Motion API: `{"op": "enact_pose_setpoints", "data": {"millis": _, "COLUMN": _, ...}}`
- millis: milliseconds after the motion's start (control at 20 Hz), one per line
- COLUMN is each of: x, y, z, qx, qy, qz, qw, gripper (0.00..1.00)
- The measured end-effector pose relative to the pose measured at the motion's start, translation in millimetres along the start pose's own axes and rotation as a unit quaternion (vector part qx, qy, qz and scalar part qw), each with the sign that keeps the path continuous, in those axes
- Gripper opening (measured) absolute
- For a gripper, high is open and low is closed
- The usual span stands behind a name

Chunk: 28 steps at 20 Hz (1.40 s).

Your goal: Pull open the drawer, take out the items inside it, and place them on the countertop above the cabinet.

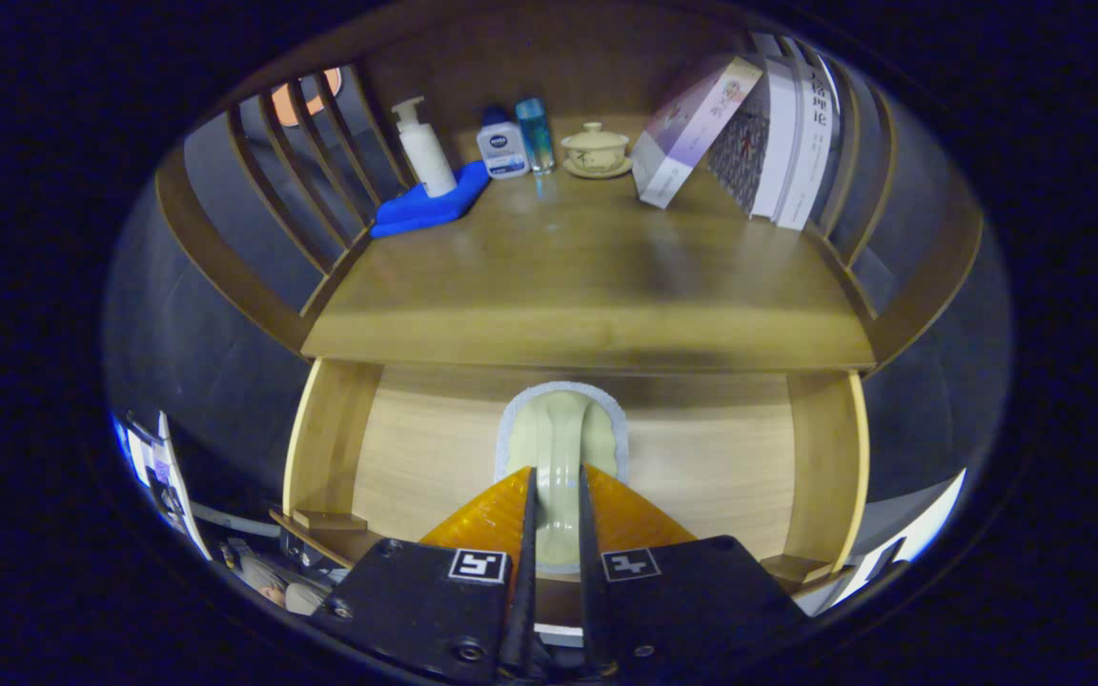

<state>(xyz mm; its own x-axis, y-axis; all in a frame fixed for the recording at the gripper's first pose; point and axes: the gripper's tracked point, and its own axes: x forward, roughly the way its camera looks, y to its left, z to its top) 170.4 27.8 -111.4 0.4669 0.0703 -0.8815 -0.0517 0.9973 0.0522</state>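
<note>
Gripper (557,495) pinches the pale green sponge (560,443) in the open drawer (416,448), to lift it onto the counter (587,276).

countertop (587,276): smooth wood | drawer (701,457): pale wood | cloth (560,438): soft

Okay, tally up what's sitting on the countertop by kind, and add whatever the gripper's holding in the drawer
Bottles: 3: pump bottle, squat bottle, slim bottle
Blue cloth: 1
Lidded teacup on saucer: 1
Box, leaning: 1
Books: about 3, hard to separate
Pale folded item in the open drawer, gripper fingers shut on it: 1
Total: about 10
</note>
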Motion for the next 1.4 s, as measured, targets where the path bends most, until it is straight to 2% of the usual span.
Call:
{"op": "enact_pose_setpoints", "data": {"millis": 400, "x": -17.3, "y": 4.5, "z": 48.6, "qx": 0.024, "qy": -0.021, "qz": 0.01, "qw": 0.999, "gripper": 0.23}}
{"op": "enact_pose_setpoints", "data": {"millis": 850, "x": 20.0, "y": 1.3, "z": 107.6, "qx": 0.036, "qy": -0.016, "qz": -0.01, "qw": 0.999, "gripper": 0.23}}
{"op": "enact_pose_setpoints", "data": {"millis": 1100, "x": 40.4, "y": -3.2, "z": 136.3, "qx": 0.023, "qy": -0.022, "qz": -0.03, "qw": 0.999, "gripper": 0.23}}
{"op": "enact_pose_setpoints", "data": {"millis": 1400, "x": 61.7, "y": 6.8, "z": 145.6, "qx": 0.033, "qy": -0.025, "qz": -0.02, "qw": 0.999, "gripper": 0.23}}
